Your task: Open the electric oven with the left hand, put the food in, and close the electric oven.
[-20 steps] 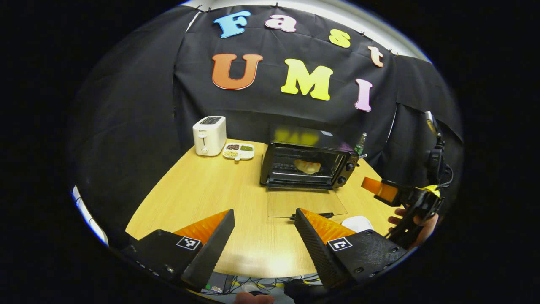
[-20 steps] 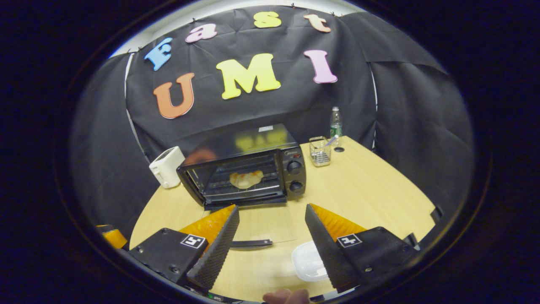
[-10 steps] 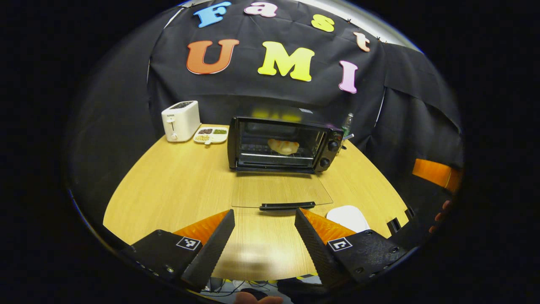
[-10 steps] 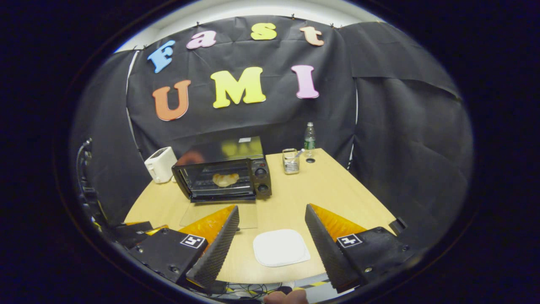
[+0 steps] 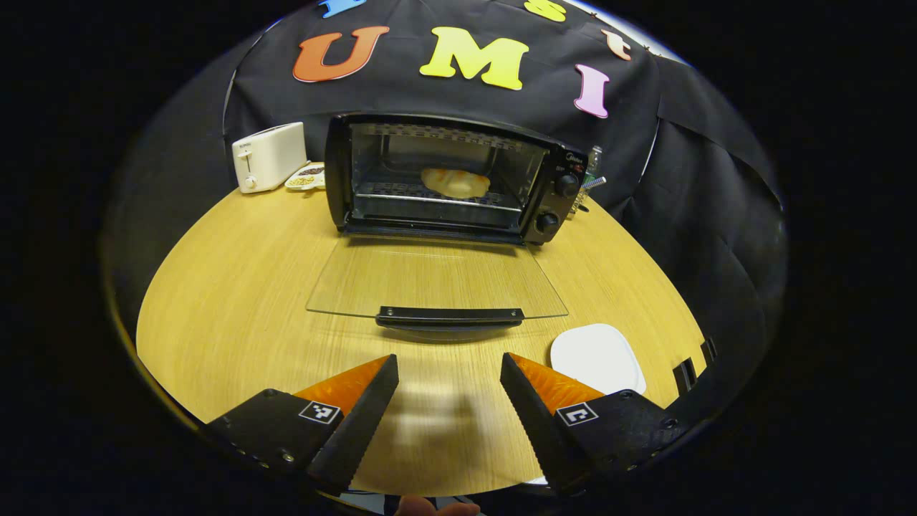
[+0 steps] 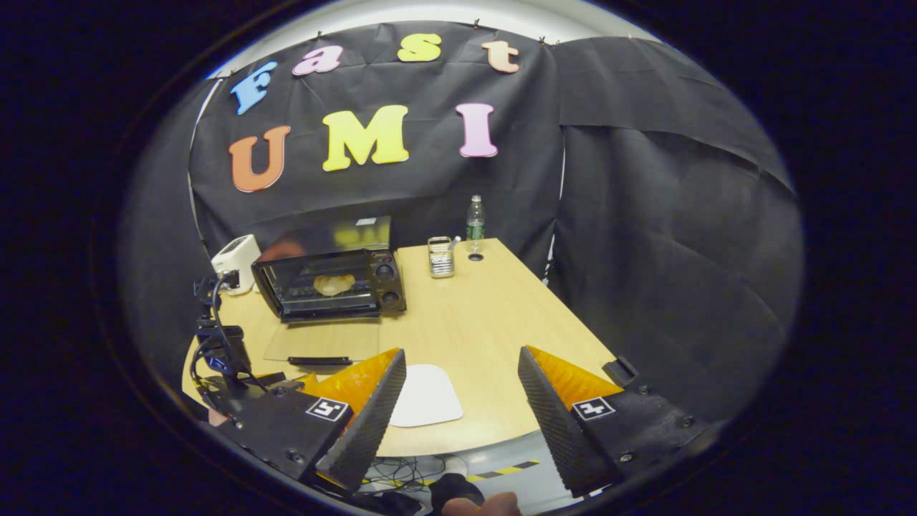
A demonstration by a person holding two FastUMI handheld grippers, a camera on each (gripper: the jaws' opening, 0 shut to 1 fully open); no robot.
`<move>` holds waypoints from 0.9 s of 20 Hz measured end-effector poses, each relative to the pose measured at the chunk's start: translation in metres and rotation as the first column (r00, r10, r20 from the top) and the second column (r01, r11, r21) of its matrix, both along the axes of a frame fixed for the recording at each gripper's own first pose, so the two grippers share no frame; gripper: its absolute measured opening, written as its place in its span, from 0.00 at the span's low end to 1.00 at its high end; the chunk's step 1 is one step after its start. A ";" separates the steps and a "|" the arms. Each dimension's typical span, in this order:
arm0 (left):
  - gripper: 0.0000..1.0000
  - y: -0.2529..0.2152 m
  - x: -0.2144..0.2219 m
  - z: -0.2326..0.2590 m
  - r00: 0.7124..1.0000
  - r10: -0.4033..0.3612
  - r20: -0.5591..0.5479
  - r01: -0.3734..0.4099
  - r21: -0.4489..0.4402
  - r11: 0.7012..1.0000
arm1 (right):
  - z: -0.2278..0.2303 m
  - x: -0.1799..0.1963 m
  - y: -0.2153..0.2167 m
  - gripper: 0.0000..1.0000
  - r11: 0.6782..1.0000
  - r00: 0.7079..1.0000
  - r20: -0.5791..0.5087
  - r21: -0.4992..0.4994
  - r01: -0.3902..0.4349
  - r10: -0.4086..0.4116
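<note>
The pale, flat food (image 5: 455,182) lies on the rack inside the black electric oven (image 5: 448,178), whose glass door (image 5: 437,278) seems to lie fully open. The left gripper (image 5: 449,383), jaws spread and empty, should slip under the black door handle (image 5: 450,314) and lift squarely.
</note>
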State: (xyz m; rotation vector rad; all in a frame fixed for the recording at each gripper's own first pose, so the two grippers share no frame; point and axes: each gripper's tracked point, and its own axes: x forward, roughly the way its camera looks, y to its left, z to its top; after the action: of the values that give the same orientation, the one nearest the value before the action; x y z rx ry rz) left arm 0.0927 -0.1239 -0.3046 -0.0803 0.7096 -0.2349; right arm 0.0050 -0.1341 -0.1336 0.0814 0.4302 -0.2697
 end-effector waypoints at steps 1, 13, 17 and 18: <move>0.94 -0.004 0.003 -0.007 1.000 -0.003 -0.003 0.003 0.009 1.000 | -0.001 -0.004 -0.009 0.97 1.000 1.000 -0.008 -0.012 0.013 -0.013; 0.94 -0.007 0.038 -0.047 0.998 0.050 -0.050 -0.044 0.109 0.993 | -0.012 0.005 -0.044 0.97 0.999 0.997 -0.060 0.016 0.051 -0.050; 0.93 -0.006 0.043 -0.045 0.998 0.052 -0.041 -0.047 0.121 0.992 | -0.011 0.008 -0.042 0.97 0.999 0.997 -0.062 0.023 0.037 -0.036; 0.93 -0.006 0.043 -0.043 0.998 0.050 -0.039 -0.045 0.117 0.992 | -0.011 0.009 -0.042 0.97 0.999 0.997 -0.061 0.030 0.039 -0.037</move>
State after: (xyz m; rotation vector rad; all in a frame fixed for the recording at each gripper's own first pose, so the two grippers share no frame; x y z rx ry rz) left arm 0.1357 -0.1297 -0.3471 0.0093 0.7607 -0.1466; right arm 0.0139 -0.1761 -0.1448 0.1117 0.4937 -0.3032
